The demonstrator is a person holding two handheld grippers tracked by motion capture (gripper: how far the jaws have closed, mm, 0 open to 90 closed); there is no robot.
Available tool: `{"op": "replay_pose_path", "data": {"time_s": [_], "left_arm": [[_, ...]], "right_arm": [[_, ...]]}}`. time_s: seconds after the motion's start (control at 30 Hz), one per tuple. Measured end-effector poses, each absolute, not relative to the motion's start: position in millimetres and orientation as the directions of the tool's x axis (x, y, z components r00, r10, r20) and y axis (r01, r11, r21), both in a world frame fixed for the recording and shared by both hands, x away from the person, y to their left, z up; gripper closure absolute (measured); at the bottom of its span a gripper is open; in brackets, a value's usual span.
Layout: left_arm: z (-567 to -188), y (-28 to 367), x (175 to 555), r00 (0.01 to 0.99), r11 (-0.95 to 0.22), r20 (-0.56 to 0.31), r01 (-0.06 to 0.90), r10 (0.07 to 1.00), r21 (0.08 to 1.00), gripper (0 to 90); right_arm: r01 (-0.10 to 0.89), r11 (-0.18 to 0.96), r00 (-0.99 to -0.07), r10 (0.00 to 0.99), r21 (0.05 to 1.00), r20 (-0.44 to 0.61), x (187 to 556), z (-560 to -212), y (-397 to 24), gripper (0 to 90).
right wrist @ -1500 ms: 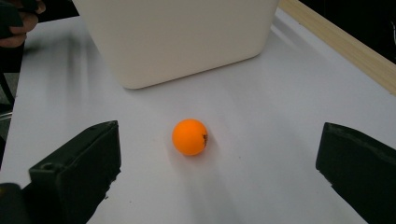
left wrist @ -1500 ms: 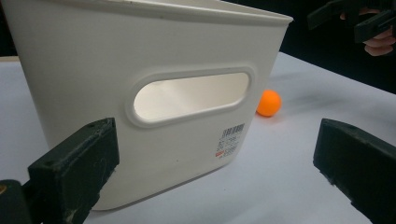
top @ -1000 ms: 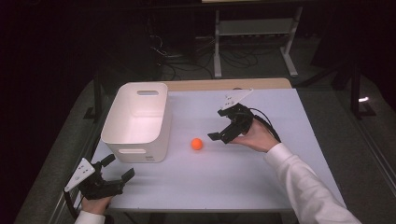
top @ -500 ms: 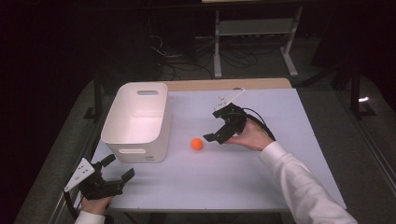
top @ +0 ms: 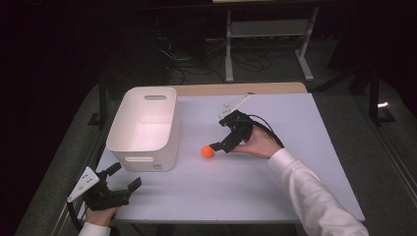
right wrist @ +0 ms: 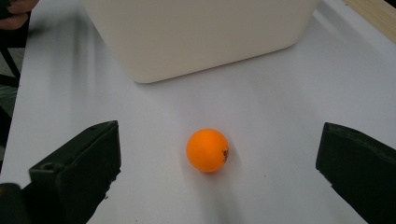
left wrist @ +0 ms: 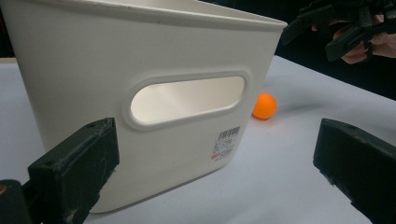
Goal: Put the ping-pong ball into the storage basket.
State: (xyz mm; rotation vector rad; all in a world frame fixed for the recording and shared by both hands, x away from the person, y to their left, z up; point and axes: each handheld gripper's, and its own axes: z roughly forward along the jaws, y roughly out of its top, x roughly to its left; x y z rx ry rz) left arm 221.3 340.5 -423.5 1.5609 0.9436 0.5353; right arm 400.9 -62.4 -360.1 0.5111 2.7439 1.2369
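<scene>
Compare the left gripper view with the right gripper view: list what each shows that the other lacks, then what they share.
Left gripper view alone: the bin's handle slot, its barcode label, and the right tool held in a hand, open, above and beyond the ball.

Right gripper view alone: the small dark mark on the ball, and the ball lying on the table between that tool's own wide-open jaws.

Both: the orange ball, the white bin and the white table.
</scene>
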Motion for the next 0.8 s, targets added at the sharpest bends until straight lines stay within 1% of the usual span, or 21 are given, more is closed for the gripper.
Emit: {"op": "replay_pose_path", "data": {"time_s": [0.07, 0.17, 0.2, 0.3, 0.57, 0.8], "left_arm": [[-423, 341, 221, 0.568, 0.001, -0.163, 0.274, 0.807, 0.962, 0.0], [-424, 341, 221, 0.568, 0.002, -0.164, 0.274, 0.806, 0.962, 0.0], [-424, 340, 221, 0.569, 0.003, -0.165, 0.274, 0.806, 0.962, 0.0], [-423, 340, 221, 0.569, 0.003, -0.165, 0.275, 0.806, 0.961, 0.0], [-424, 340, 222, 0.572, 0.006, -0.167, 0.272, 0.803, 0.962, 0.0], [-424, 340, 221, 0.570, 0.007, -0.168, 0.273, 0.804, 0.962, 0.0]], "right_arm": [[0.248, 0.620, -0.945, 0.324, 0.744, 0.045, 403, -363, -60, 0.0], [0.268, 0.621, -0.941, 0.331, 0.737, 0.064, 402, -363, -58, 0.0], [0.253, 0.624, -0.945, 0.324, 0.739, 0.050, 403, -364, -57, 0.0], [0.281, 0.622, -0.939, 0.334, 0.731, 0.077, 402, -365, -54, 0.0], [0.241, 0.644, -0.952, 0.301, 0.726, 0.049, 406, -371, -47, 0.0], [0.253, 0.660, -0.953, 0.295, 0.708, 0.066, 406, -377, -40, 0.0]]}}
